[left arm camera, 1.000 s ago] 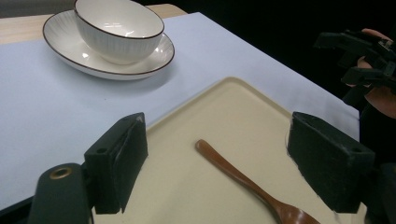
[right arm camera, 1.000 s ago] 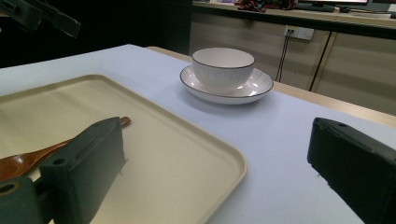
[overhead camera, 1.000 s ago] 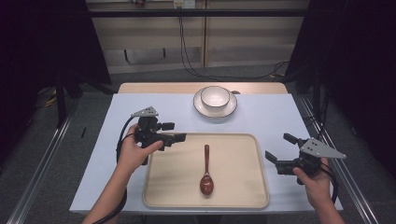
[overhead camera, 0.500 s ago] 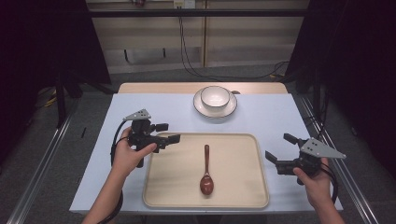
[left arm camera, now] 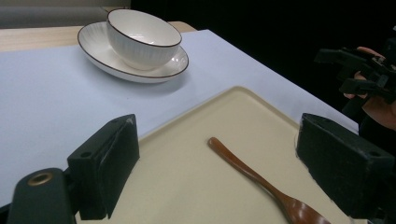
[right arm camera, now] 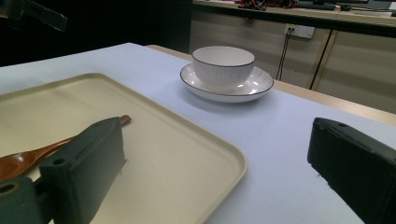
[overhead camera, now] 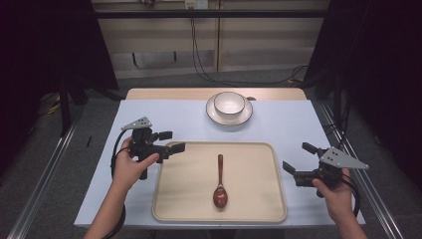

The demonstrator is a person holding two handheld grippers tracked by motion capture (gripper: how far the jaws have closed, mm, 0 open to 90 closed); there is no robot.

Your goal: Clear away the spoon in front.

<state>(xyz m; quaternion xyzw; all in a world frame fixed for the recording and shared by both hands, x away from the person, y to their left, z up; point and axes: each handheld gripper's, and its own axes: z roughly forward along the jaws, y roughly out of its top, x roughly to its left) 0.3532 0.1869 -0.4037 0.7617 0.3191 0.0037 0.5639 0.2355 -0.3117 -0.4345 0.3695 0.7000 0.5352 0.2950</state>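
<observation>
Hovering at the left of the high view, the left gripper (overhead camera: 172, 141) had its jaws spread wide and held nothing; its tips reached over the upper left corner of the tray (overhead camera: 259, 154). In the left gripper view the wooden spoon (left arm camera: 261, 182) lay between and beyond the two black jaws, not touched by either, with its bowl cut off at the bottom edge of the frame. The right gripper (overhead camera: 297, 158) sat at the right of the high view, just beside the tray's right rim, jaws likewise wide apart and empty, pointing left toward the tray. In the right gripper view its left jaw hid the middle of the spoon, leaving the handle tip and part of the bowl showing.

The spoon (overhead camera: 220, 182) lay lengthwise in the middle of the tray, bowl toward the bottom of the frame. A white bowl (overhead camera: 229, 103) stood on a saucer (overhead camera: 245, 115) at upper centre, well apart from the tray's far rim. Bare table (overhead camera: 179, 117) lay around the tray on all sides, narrowest along the bottom edge.
</observation>
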